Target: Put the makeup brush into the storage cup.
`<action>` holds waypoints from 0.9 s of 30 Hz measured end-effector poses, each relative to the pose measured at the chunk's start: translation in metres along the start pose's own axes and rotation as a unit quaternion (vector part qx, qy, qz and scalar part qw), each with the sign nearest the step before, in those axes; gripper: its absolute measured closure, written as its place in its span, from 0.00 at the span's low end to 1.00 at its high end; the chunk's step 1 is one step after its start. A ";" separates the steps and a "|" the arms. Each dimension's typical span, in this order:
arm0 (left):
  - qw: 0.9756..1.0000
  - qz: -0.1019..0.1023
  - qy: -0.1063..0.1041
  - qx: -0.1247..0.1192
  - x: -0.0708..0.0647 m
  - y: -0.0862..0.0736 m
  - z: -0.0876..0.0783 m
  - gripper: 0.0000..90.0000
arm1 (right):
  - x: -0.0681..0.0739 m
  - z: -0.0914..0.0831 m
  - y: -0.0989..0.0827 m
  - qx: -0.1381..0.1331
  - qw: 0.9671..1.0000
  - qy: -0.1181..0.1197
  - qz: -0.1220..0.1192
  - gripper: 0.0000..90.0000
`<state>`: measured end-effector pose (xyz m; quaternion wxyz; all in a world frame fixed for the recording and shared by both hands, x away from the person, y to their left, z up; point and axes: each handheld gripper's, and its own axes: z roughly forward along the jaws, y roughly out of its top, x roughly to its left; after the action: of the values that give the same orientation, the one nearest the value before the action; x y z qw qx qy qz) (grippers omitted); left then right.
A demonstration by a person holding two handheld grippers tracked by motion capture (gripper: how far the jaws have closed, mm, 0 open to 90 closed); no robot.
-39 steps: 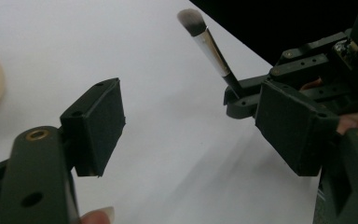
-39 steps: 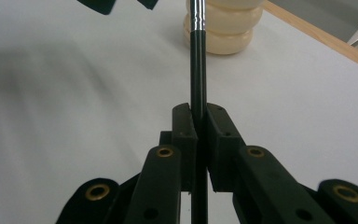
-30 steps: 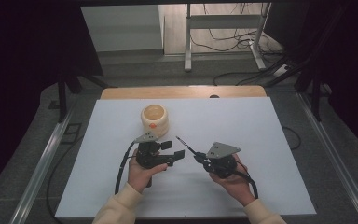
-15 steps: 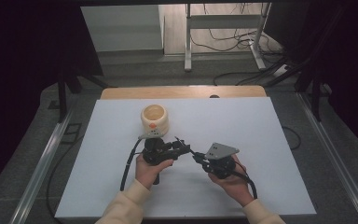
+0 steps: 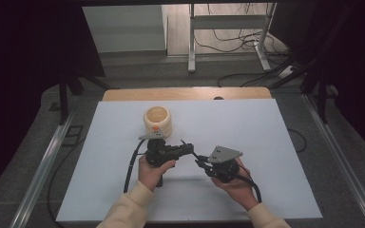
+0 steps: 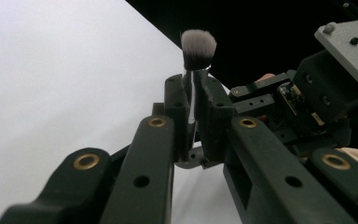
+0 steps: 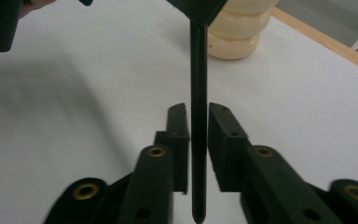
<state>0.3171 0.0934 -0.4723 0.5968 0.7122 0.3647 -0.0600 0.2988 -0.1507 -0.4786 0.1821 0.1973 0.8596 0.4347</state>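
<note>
My left gripper (image 6: 192, 100) is shut on a makeup brush, just below its grey-tipped bristle head (image 6: 198, 45). The brush's thin black handle (image 7: 198, 140) runs down from that gripper and passes between the pads of my right gripper (image 7: 198, 140). Those pads stand close on either side of the handle, with a thin gap at each side. In the high view the left gripper (image 5: 189, 148) and right gripper (image 5: 200, 163) meet tip to tip at the middle of the white table (image 5: 266, 128). A cream ribbed cup (image 5: 158, 121) stands upright just behind the left gripper.
The cup (image 7: 235, 28) sits beyond the brush in the right gripper view. A wooden strip (image 5: 185, 93) edges the table's far side. Metal rails (image 5: 47, 161) run along both sides, and a cable (image 5: 129, 166) trails from the left gripper.
The left gripper has swung rightward with the brush and closed the gap to the right gripper. The brush handle now lies between the right gripper's pads. The cup has not moved.
</note>
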 end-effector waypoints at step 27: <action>0.999 0.024 0.022 -0.015 -0.003 0.007 -0.020 0.93 | -0.018 -0.021 -0.013 0.008 0.997 -0.008 0.078 0.25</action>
<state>0.3118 0.1092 -0.4596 0.6006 0.7125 0.3619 -0.0245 0.3021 -0.1806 -0.4748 0.1533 0.2686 0.8435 0.4392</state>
